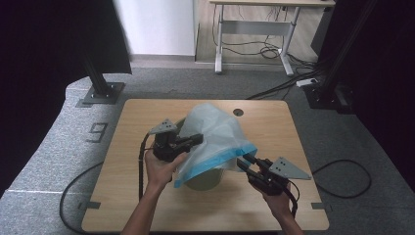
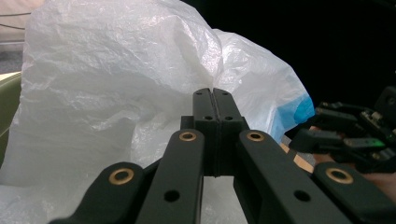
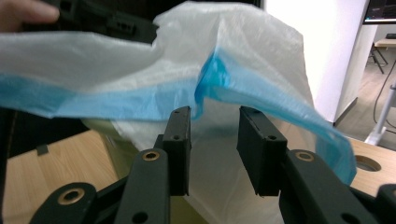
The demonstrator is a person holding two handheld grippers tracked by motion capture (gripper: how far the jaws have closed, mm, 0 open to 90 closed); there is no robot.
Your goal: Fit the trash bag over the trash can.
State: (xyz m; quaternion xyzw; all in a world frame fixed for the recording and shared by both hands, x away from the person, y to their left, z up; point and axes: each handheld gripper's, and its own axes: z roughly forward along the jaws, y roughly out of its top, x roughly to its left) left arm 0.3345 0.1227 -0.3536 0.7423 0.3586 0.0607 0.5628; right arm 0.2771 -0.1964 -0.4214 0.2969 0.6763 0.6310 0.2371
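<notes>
High view: bag (image 1: 215,137) mouth faces right; left fingers (image 1: 198,139) pinch it, right fingers (image 1: 243,160) parted.

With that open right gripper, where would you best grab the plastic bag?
Probably the blue hem of the plastic bag, coming in from the bag's right, where the right gripper already waits with open jaws. The hem hangs as a loose, folded edge just ahead of them, while the left gripper, shut, appears to hold the other side over the green bin.

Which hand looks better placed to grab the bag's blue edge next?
Probably the right gripper: its jaws stand open at the bag's blue edge, while the left gripper is shut.
</notes>
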